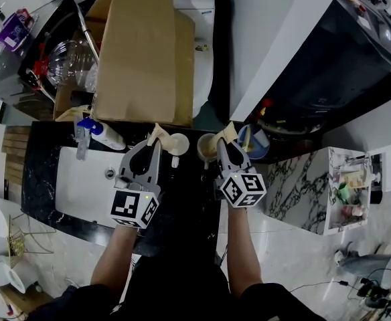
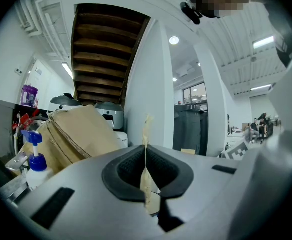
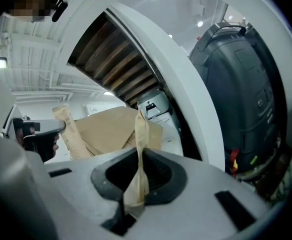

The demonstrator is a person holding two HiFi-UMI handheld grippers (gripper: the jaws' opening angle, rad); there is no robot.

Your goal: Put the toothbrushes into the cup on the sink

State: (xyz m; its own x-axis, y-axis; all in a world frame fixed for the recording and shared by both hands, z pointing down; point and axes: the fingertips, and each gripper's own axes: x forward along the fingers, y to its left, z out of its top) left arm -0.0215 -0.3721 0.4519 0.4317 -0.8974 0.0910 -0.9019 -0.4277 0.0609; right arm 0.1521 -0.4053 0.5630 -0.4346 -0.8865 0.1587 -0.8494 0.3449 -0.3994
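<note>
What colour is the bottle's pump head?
Blue pump head; clearest in the left gripper view.

My left gripper (image 1: 157, 138) is grey with black pads, its cube chequered in black and white squares; my right gripper (image 1: 227, 138) matches; the left toothbrush (image 2: 147, 179) and right toothbrush (image 3: 137, 169) wear tan paper; the worktop (image 1: 38, 172) is black; the sink (image 1: 82, 192) white; the cardboard box (image 1: 142, 52) brown.

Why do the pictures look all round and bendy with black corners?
Left gripper view: the wide lens bows the white pillar and blackens the corners; a ceiling light glares. Right gripper view: same bending, the white wall curves like an arch. Head view: sharp, but the dark counter hides detail.
</note>
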